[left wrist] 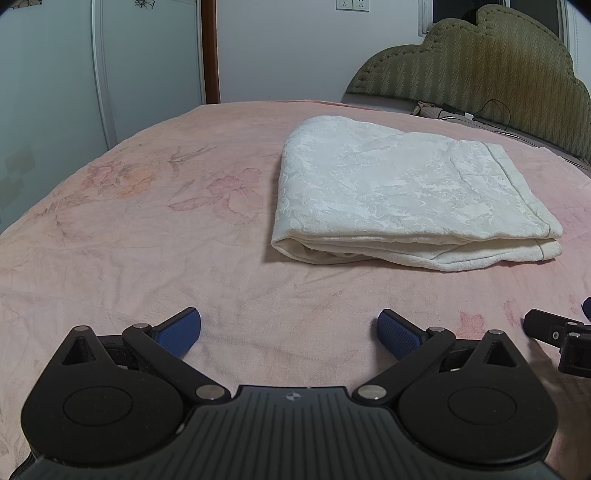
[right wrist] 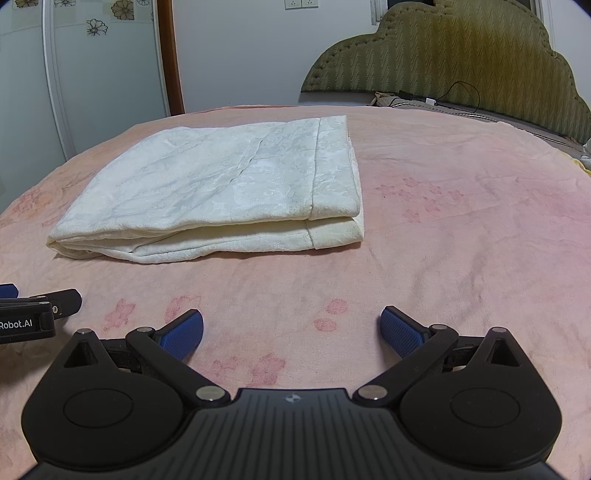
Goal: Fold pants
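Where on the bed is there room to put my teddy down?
Bare pink sheet lies right of the folded white pants, up to the headboard. More lies left of them in the left view. The near strip is crowded: the open left claw and right claw hover there.

1. A bed (left wrist: 129,258) covered with a pink floral sheet fills the lower part of both views.
2. An olive-green scalloped padded headboard (right wrist: 461,55) stands at the bed's far right edge.
3. A black cable (right wrist: 461,96) lies along that edge.
4. A pale wall (left wrist: 288,48) carries white sockets (left wrist: 352,4).
5. A brown door frame (right wrist: 171,55) adjoins a white flower-patterned wardrobe door (right wrist: 99,74).
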The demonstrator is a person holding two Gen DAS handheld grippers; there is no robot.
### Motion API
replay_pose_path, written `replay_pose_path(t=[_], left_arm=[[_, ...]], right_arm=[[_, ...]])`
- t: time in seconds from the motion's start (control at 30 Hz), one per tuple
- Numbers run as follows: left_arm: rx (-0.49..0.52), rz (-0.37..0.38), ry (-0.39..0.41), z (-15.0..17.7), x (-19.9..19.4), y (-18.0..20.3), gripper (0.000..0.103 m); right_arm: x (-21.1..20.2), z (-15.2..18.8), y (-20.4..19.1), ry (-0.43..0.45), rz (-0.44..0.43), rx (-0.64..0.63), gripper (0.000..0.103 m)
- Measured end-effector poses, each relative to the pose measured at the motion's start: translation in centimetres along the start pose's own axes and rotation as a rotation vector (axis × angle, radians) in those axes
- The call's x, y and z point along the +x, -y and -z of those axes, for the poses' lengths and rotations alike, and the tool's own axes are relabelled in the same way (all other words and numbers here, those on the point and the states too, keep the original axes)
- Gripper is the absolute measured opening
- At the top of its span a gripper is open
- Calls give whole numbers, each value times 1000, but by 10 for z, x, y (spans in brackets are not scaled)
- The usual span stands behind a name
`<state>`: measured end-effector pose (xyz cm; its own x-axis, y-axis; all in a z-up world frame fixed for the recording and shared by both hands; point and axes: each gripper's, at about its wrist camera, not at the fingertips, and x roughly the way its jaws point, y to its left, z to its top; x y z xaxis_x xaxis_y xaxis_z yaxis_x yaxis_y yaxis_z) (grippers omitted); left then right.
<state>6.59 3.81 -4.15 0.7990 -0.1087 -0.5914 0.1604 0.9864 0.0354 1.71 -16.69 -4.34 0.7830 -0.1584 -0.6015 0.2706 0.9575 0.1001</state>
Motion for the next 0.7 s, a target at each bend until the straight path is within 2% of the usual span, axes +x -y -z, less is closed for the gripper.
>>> replay_pose_path(t=[0.7], left_arm=[[0,-6,1,0,0,-1,103]], right_arm=[[0,0,0,0,0,-1,103]])
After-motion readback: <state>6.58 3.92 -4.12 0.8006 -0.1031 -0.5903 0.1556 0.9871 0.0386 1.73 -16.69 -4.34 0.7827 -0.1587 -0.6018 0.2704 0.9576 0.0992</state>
